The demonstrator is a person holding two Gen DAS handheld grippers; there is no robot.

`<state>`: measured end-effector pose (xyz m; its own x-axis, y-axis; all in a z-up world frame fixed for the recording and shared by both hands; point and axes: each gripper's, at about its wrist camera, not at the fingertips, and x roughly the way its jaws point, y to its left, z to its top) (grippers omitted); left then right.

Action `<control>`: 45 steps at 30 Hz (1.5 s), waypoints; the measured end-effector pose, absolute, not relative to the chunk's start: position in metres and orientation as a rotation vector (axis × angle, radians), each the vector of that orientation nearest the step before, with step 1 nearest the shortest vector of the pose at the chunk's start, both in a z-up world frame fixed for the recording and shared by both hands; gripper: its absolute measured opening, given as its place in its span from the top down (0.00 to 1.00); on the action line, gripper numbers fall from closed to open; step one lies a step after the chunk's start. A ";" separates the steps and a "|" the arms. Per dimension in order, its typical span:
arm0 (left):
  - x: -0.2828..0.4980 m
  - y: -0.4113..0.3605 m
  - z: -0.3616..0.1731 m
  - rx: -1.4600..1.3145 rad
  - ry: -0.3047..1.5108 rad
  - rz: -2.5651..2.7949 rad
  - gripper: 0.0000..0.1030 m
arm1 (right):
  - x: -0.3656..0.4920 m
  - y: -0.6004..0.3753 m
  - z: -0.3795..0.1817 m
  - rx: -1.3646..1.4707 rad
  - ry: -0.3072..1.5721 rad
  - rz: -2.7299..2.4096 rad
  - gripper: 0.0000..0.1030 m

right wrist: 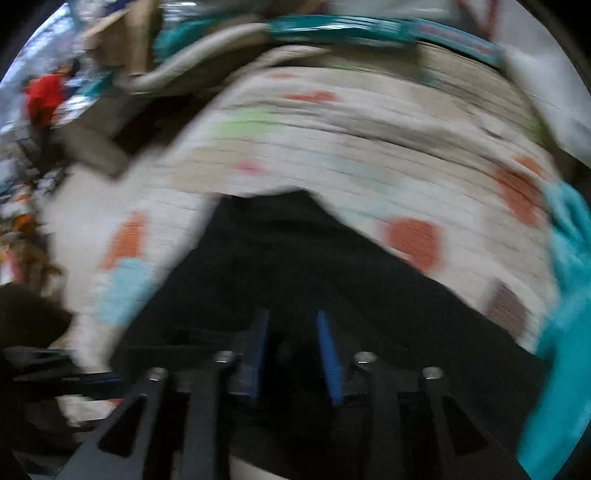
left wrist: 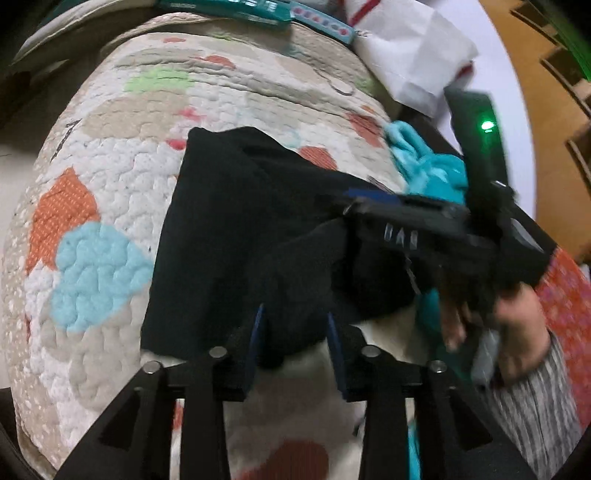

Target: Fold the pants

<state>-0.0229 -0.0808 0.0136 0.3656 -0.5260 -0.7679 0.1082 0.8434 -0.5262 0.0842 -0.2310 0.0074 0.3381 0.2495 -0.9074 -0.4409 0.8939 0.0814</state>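
Black pants (left wrist: 236,236) lie folded on a quilted bedspread (left wrist: 110,166) with orange, blue and green patches. My left gripper (left wrist: 295,332) hovers over their near edge, jaws apart, with a lip of black cloth between the blue pads (left wrist: 256,332) but not pinched. In the left wrist view my right gripper (left wrist: 349,208) reaches in from the right over the pants, carried by a hand (left wrist: 517,332). Its own view is motion-blurred. There, the right gripper (right wrist: 291,332) stands open above the black pants (right wrist: 280,258), which fill the lower middle of the view.
A turquoise garment (left wrist: 428,166) lies bunched at the bed's right side, also in the right wrist view (right wrist: 565,295). White cloth (left wrist: 406,55) and a teal strip (left wrist: 221,9) sit at the far edge. A grey striped sleeve (left wrist: 543,406) is at lower right. Wooden floor (left wrist: 546,92) lies beyond.
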 end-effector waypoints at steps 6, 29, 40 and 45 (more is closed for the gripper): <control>-0.031 -0.026 0.019 -0.454 1.097 -0.277 0.55 | 0.075 -0.272 0.057 0.102 0.977 0.431 0.54; 0.016 -0.026 -0.035 -0.526 1.107 -0.220 0.51 | 0.023 -0.234 0.038 -0.264 1.147 0.295 0.46; 0.022 -0.059 -0.043 -0.389 1.105 -0.282 0.73 | 0.135 -0.112 -0.005 -0.331 1.254 0.498 0.60; 0.024 -0.053 -0.038 -0.424 1.126 -0.290 0.84 | 0.127 -0.110 -0.011 -0.243 1.293 0.520 0.89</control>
